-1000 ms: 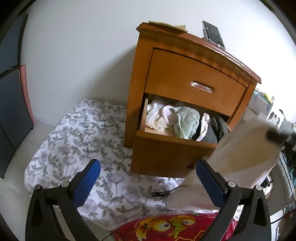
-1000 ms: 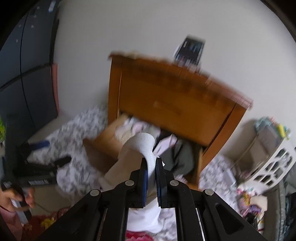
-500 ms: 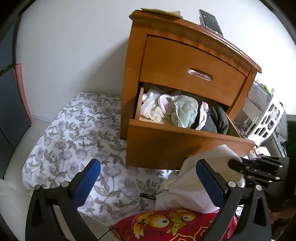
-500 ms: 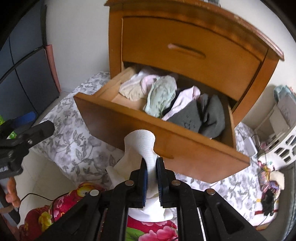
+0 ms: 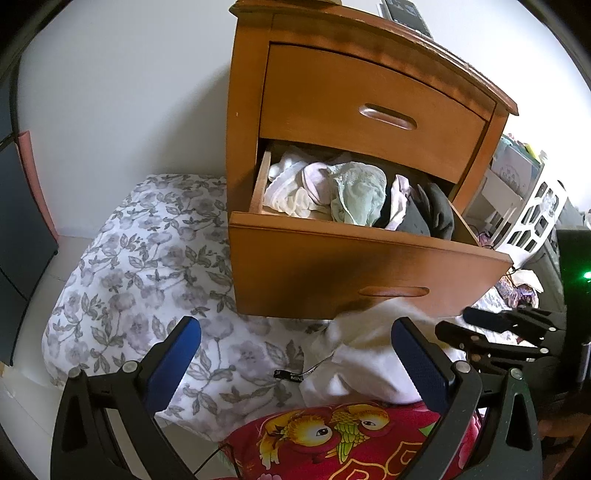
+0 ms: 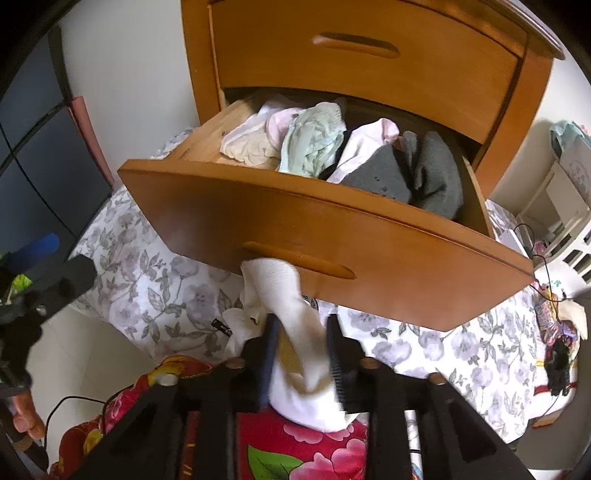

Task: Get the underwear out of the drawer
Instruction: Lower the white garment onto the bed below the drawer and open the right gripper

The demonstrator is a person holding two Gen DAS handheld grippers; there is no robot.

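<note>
The right tongs have just been opening, and the white underwear between their jaws now slumps free onto the red floral cushion below the open lower drawer: one garment delivered. The left tongs stand wide and empty, just left of it; more underwear remains in the drawer beyond.

Wooden nightstand, upper drawer closed, lower drawer pulled out. In it, crumpled underwear: white and pink pieces at left, mint-green piece in the middle, grey and black ones at right. Dark flat device on the nightstand top. Floral grey-white bedding spread under and in front of the nightstand. On it: white garment heaped below the open drawer, red cloth with a bird print just beside it, small black tag.
</note>
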